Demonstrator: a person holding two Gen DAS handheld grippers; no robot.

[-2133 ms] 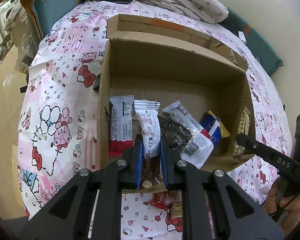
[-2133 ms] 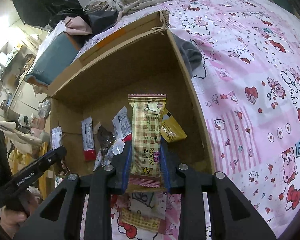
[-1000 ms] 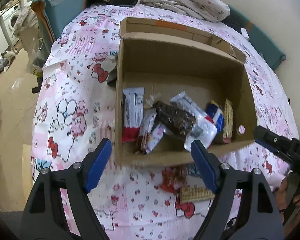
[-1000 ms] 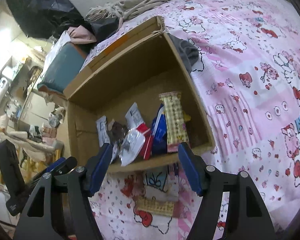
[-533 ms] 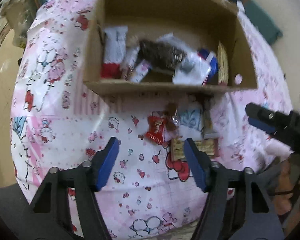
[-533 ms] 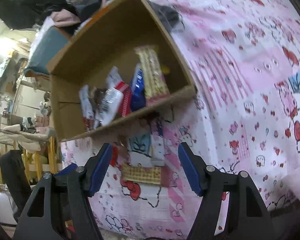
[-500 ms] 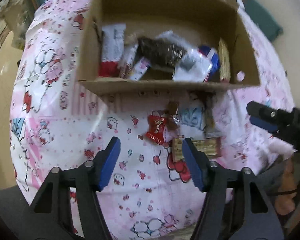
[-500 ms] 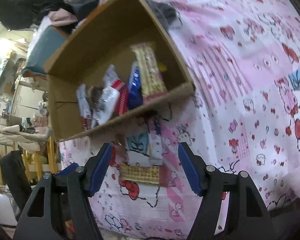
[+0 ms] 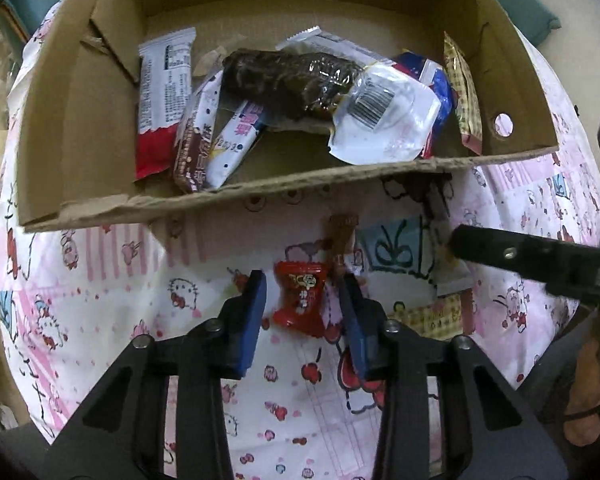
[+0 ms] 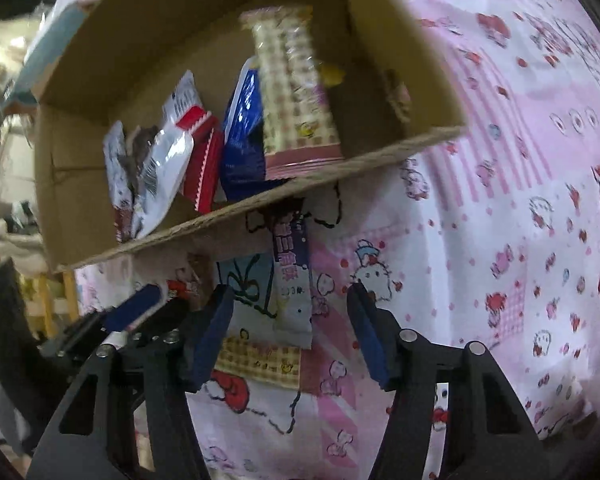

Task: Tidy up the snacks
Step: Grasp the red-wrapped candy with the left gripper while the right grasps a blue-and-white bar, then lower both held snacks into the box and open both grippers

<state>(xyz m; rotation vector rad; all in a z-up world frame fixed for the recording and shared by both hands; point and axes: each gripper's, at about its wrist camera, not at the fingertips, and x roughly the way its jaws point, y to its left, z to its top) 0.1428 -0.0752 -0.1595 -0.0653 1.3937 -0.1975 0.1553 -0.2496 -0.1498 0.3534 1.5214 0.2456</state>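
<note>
A cardboard box [image 9: 260, 196] holding several snack packs lies on a pink Hello Kitty sheet; it also shows in the right wrist view [image 10: 260, 196]. My left gripper [image 9: 302, 304] is open, its pads either side of a small red candy pack [image 9: 300, 298] on the sheet. A brown wrapped sweet [image 9: 342, 232] lies just beyond. My right gripper [image 10: 290, 330] is open over a white and purple snack bar [image 10: 292, 276] and a checkered wafer pack [image 10: 256, 356]. The right gripper's arm [image 9: 540, 256] crosses the left wrist view.
The box's near wall [image 9: 420, 168] is close in front of both grippers. The left gripper [image 10: 136, 312] shows at the left of the right wrist view. The patterned sheet [image 10: 520, 240] stretches to the right of the box.
Both grippers let their snack bars go into the box, opened, drew back and came down to the loose snacks on the sheet in front of the box. The left jaws have narrowed around the red candy.
</note>
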